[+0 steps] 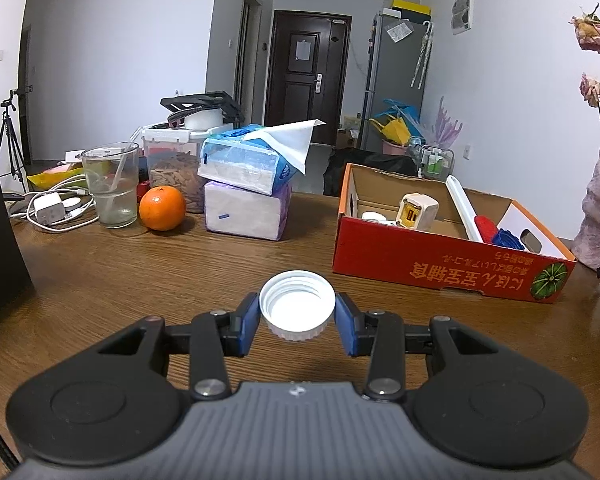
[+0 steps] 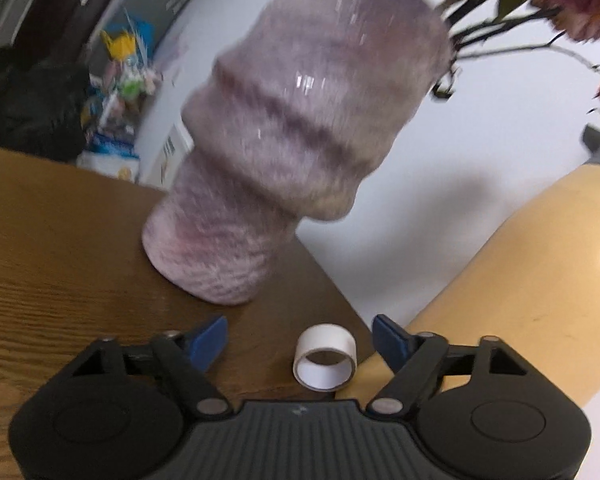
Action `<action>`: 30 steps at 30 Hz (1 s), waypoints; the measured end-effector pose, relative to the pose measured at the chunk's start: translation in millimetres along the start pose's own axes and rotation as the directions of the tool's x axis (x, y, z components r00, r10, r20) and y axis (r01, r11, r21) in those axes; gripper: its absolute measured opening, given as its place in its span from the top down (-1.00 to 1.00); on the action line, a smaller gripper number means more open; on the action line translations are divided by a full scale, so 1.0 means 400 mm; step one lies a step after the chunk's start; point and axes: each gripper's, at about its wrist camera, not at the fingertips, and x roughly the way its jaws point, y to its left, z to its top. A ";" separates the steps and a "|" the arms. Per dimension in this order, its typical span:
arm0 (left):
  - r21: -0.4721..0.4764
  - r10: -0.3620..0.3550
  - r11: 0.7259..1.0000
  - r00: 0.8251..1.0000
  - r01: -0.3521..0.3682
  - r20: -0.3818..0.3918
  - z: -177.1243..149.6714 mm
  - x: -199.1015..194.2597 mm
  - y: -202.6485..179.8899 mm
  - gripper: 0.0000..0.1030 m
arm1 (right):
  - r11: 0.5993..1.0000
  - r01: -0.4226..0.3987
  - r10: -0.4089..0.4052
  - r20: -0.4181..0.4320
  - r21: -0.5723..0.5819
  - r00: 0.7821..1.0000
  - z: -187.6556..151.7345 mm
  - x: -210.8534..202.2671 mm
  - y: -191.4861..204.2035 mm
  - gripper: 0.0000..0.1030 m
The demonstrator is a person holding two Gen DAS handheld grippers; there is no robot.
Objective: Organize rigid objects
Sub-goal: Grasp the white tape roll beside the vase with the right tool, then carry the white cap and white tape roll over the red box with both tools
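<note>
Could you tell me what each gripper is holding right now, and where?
Left gripper holds the white cap by its rim sides; right gripper holds nothing.

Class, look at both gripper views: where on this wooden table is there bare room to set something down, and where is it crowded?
Bare wood lies between the orange, the tissue packs and the red cardboard box, reaching to the left gripper holding the white cap. Also left of the pink vase. Crowded: the far left around the plastic cup and charger cables, and the corner by the tape roll.

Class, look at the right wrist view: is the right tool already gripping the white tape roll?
No. The white tape roll lies between the right tool's open fingers, untouched.
</note>
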 end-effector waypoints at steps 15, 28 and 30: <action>-0.006 -0.009 1.000 1.000 0.009 -0.007 -0.005 0.002 0.001 0.21 | 0.988 0.149 -0.152 -0.185 -0.032 0.971 0.033 0.141 0.032 0.17; -0.017 -0.018 1.000 1.000 0.018 0.007 0.001 -0.011 0.003 0.21 | 0.997 0.064 -0.060 -0.113 0.036 0.992 -0.012 0.055 -0.001 0.19; -0.019 -0.021 1.000 1.000 0.021 0.010 0.003 -0.013 0.004 0.21 | 0.998 0.045 -0.040 -0.101 0.051 0.994 -0.018 0.028 -0.015 0.19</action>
